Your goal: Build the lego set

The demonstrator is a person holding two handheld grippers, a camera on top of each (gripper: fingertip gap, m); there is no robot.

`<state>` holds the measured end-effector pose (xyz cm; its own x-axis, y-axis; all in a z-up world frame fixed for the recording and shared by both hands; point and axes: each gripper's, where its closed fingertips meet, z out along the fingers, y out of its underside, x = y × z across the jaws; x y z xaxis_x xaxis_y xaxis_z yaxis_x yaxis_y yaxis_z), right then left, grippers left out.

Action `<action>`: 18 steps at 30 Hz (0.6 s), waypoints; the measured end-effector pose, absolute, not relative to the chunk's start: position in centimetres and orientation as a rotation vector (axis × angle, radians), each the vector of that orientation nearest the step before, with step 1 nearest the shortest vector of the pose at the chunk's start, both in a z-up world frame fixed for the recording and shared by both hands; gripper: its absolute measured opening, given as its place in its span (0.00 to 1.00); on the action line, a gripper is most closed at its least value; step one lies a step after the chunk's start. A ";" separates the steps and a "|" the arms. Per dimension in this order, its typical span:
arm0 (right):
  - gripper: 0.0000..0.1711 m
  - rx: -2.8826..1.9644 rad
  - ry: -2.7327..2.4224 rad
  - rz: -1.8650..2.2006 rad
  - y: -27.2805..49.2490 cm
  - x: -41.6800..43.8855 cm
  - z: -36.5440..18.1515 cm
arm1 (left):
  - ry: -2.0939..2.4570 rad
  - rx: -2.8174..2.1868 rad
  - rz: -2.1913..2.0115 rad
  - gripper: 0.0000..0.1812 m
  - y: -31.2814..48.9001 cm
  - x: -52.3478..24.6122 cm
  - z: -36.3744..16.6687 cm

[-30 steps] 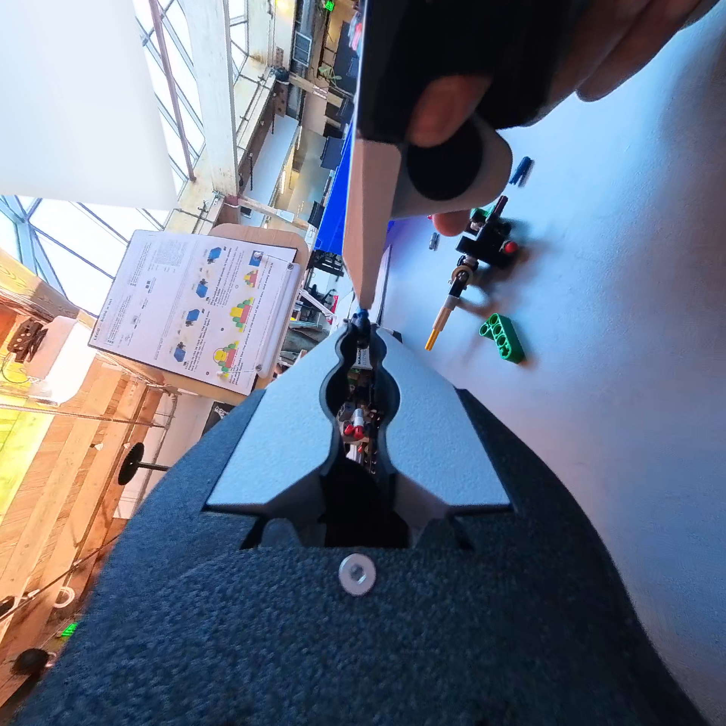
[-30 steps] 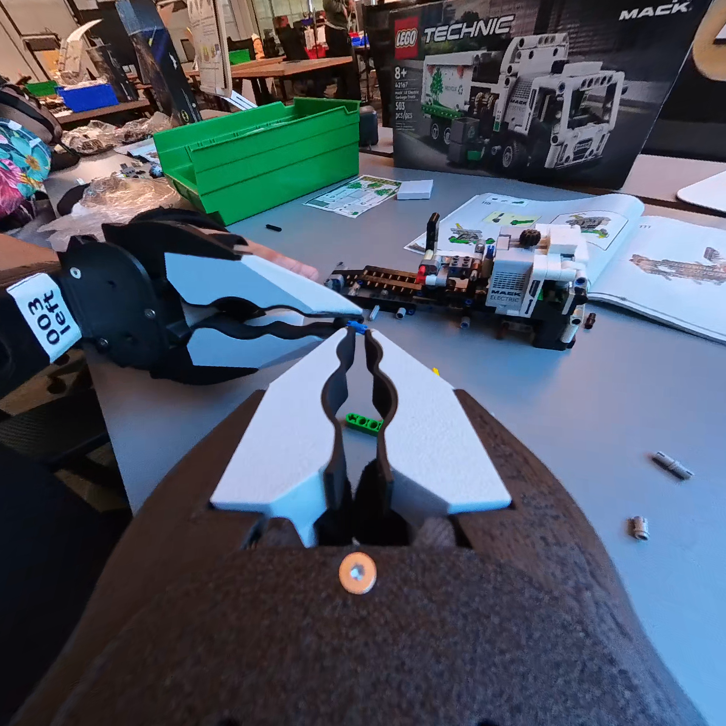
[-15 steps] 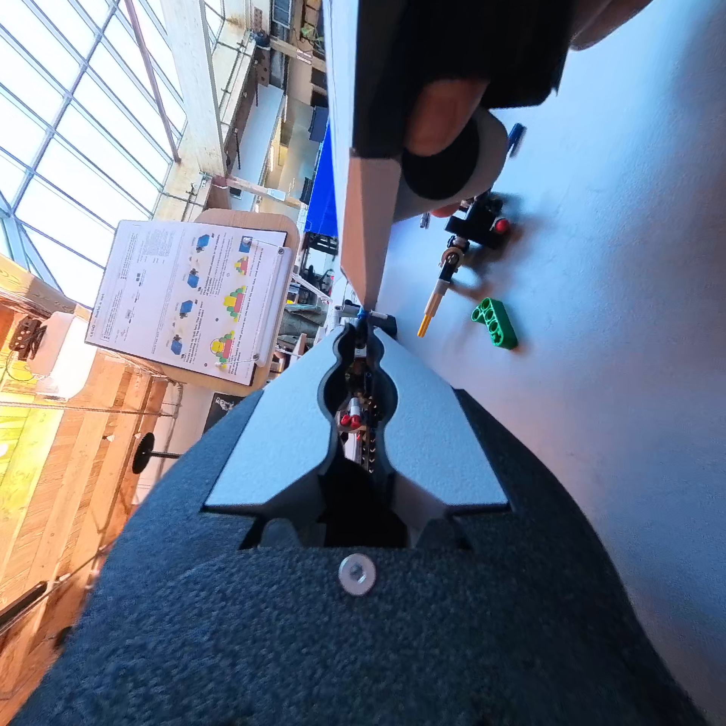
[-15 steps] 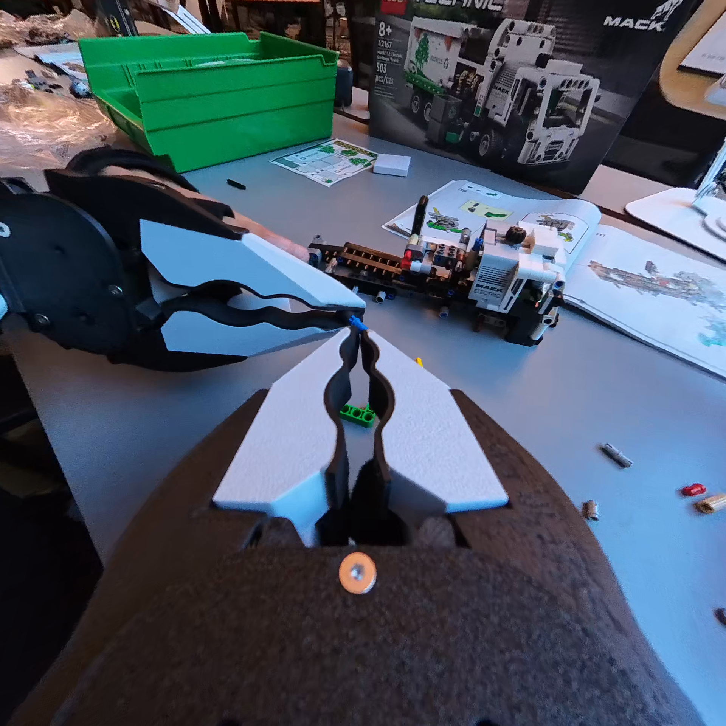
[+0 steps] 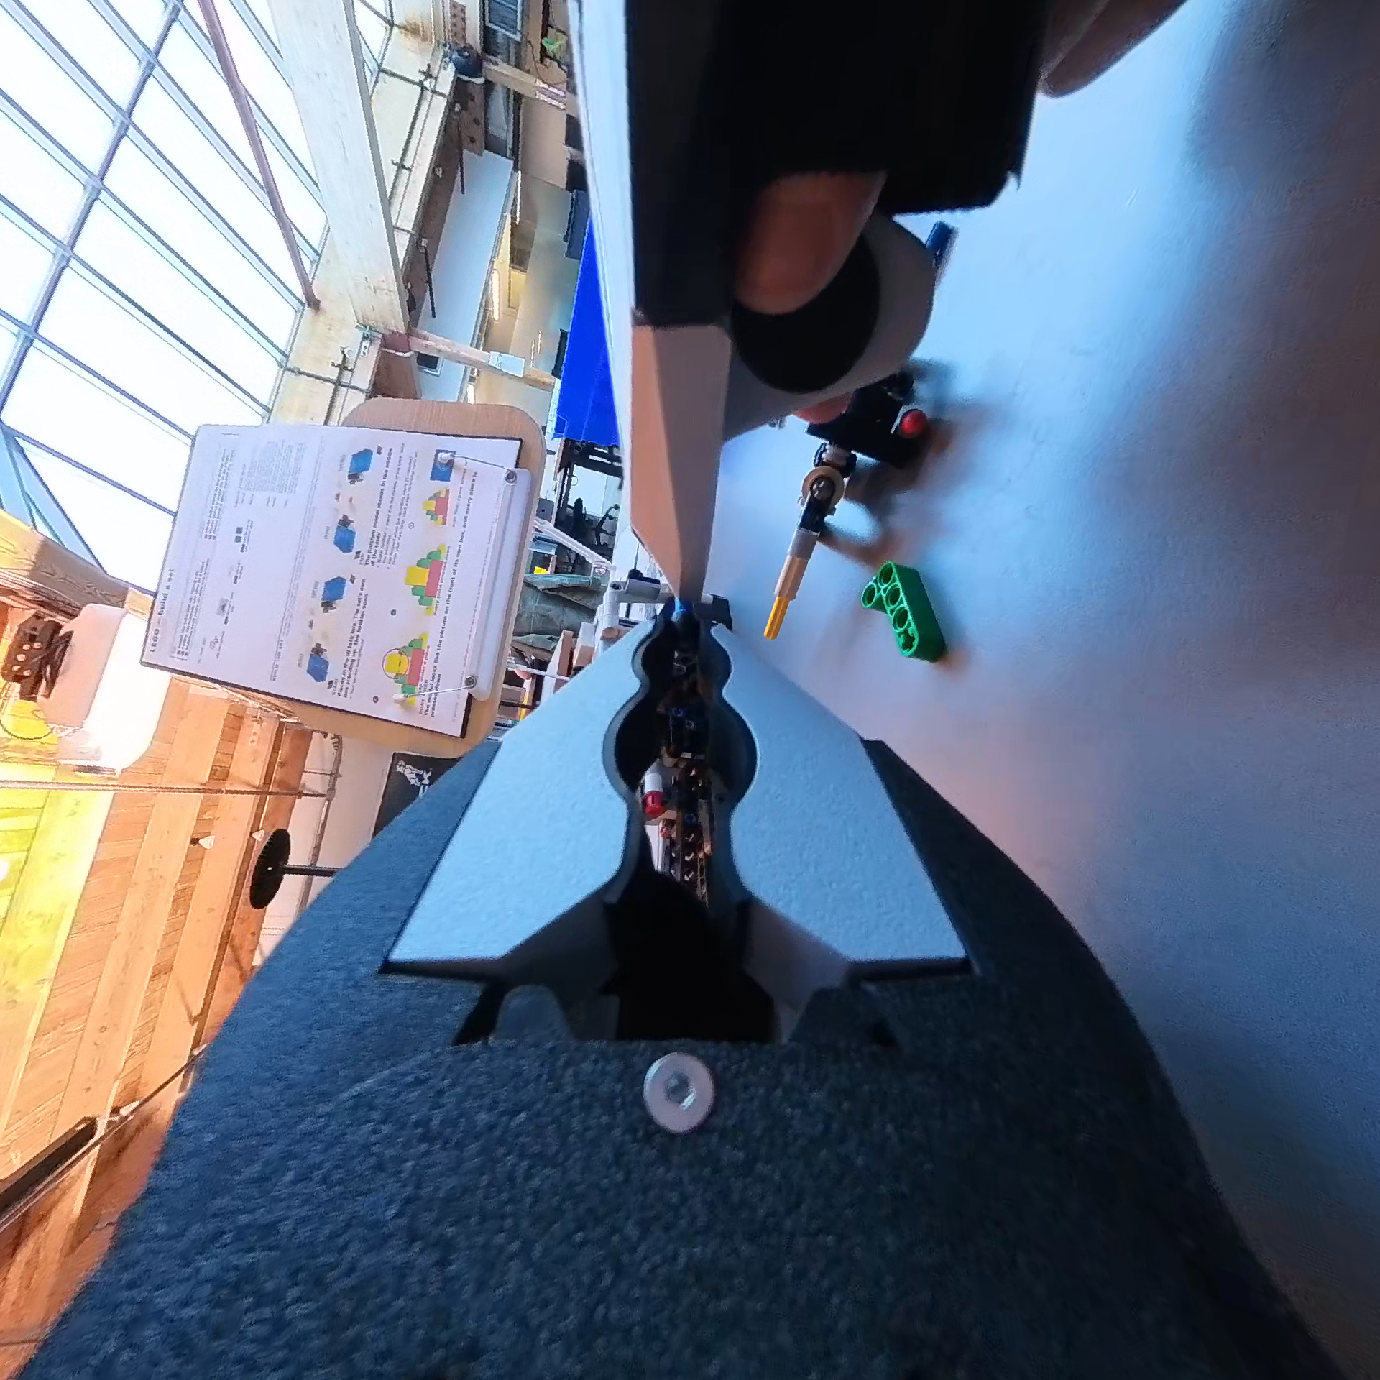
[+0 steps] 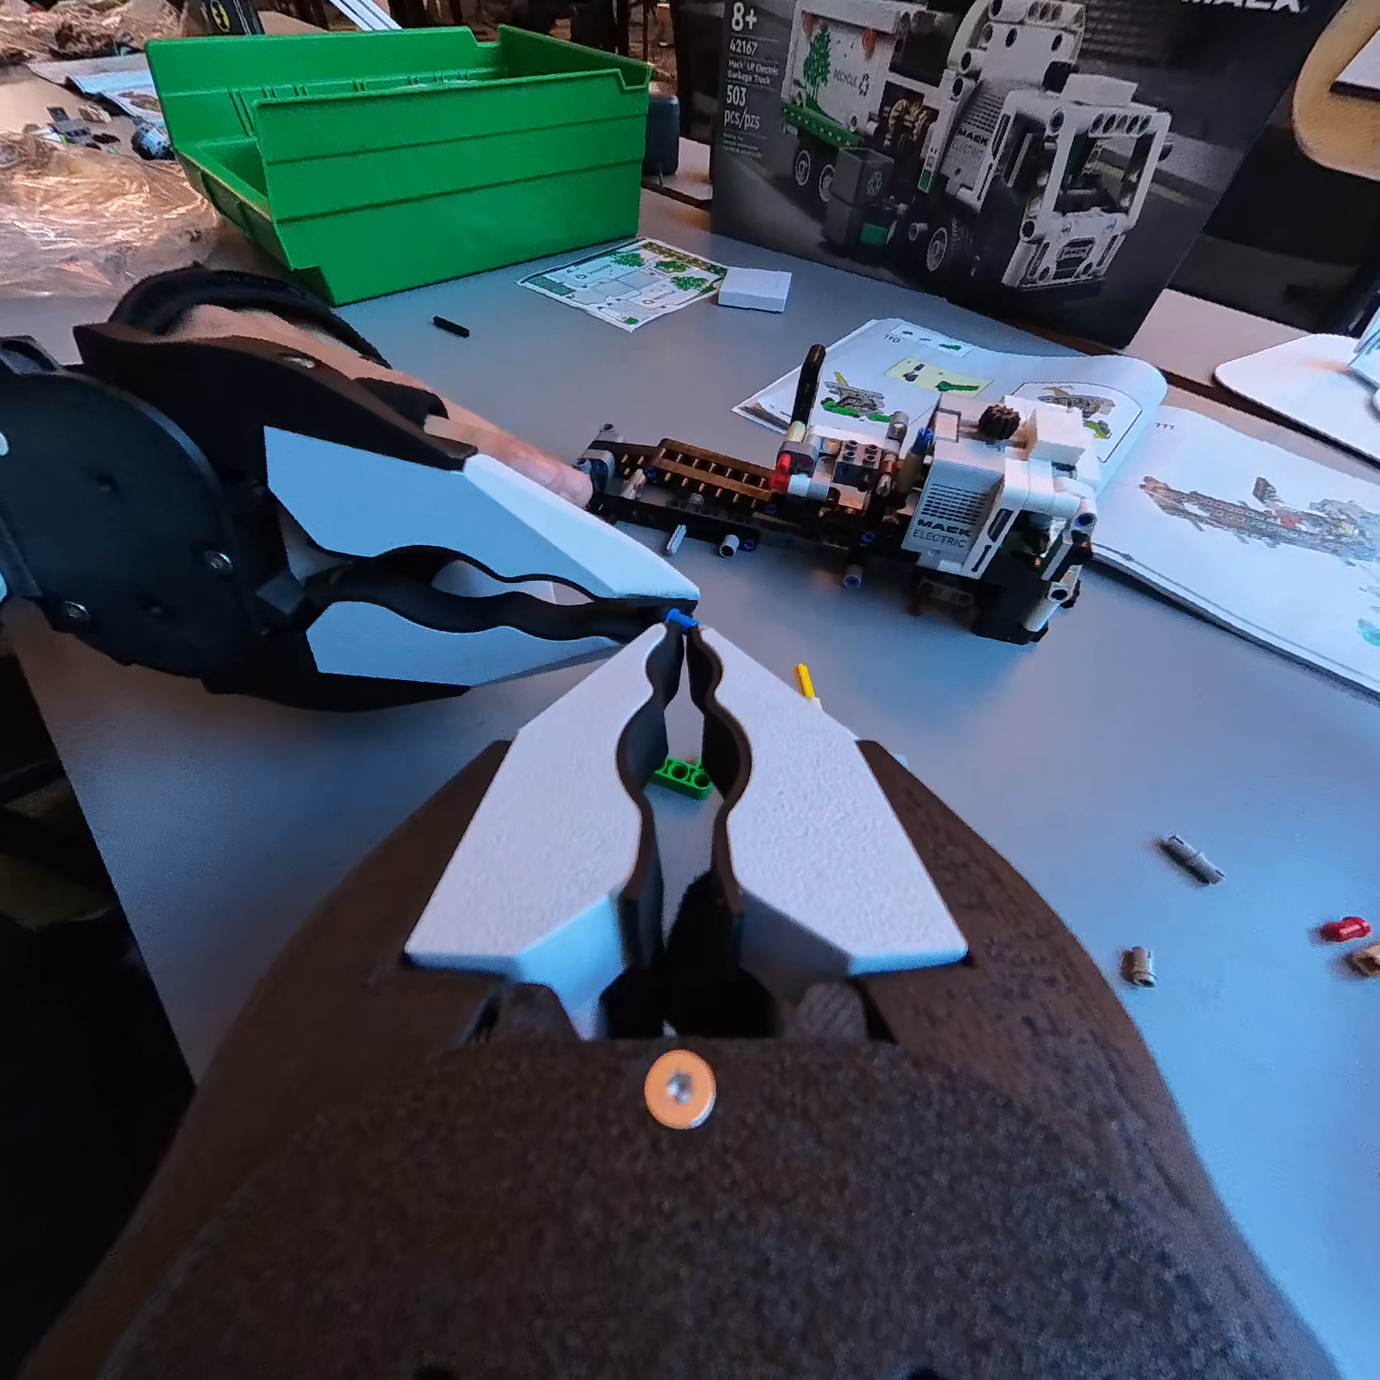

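My two grippers meet tip to tip above the grey table [image 6: 1045, 747]. A small blue pin [image 6: 681, 618] sits where the tips meet. My left gripper [image 6: 664, 608] comes in from the left, turned on its side, jaws shut on the pin. My right gripper [image 6: 681, 633] has its tips closed around the same pin. In the left wrist view the pin [image 5: 681, 608] shows at my left gripper's tips [image 5: 683, 623], with the right gripper [image 5: 685, 586] coming down from above. The part-built white and black truck [image 6: 859, 493] stands behind.
A green beam [image 6: 683, 776] and a yellow axle [image 6: 805, 679] lie under the grippers. Open instruction booklet [image 6: 1195, 538] and set box [image 6: 971, 149] at the back right, green bin [image 6: 418, 149] at the back left. Loose pins [image 6: 1191, 859] lie to the right. Less than 4 cm separates the two grippers' tips.
Both grippers stay tip to tip on the blue pin. The right gripper's tips have narrowed slightly around it, and both have shifted a little over the table.
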<state>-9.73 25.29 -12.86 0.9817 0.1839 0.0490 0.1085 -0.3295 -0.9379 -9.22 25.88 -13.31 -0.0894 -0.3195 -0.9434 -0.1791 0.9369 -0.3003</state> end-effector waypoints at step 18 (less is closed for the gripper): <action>0.11 -1.683 -0.326 0.456 23.6 -11.6 -8.4 | 1.496 -0.522 -1.038 0.02 24.1 -11.2 -6.7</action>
<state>-11.57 23.57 -8.39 0.8801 0.4611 -0.1128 -0.0419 -0.1613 -0.9860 -11.17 24.08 -6.67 -0.2174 -0.8064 -0.5499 0.2330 0.5042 -0.8315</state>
